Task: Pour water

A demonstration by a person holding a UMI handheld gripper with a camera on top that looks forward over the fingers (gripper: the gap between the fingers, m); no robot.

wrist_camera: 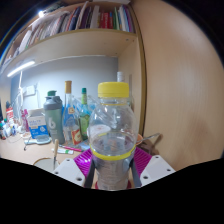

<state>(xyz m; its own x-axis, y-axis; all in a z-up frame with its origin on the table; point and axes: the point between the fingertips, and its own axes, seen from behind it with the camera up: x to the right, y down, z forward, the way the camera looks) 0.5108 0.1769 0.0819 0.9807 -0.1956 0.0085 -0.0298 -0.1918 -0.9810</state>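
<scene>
Clear water bottle [113, 135] upright between my tool's [112, 170] fingers, yellow cap on.

I see one bottle dead ahead, long axis vertical, with a pink pad [84, 160] hard against each side, so I judge the tool clamped on it and lifted off the bench [25, 150]. Its cap is on, so pouring isn't possible yet. I count roughly four other bottles [68, 115] clustered beyond on the bench, one shelf of books [85, 20] above, and no receiving cup that I can make out.

tongs [113, 160] clamp clear yellow-capped bottle [113, 135] upright.
</scene>
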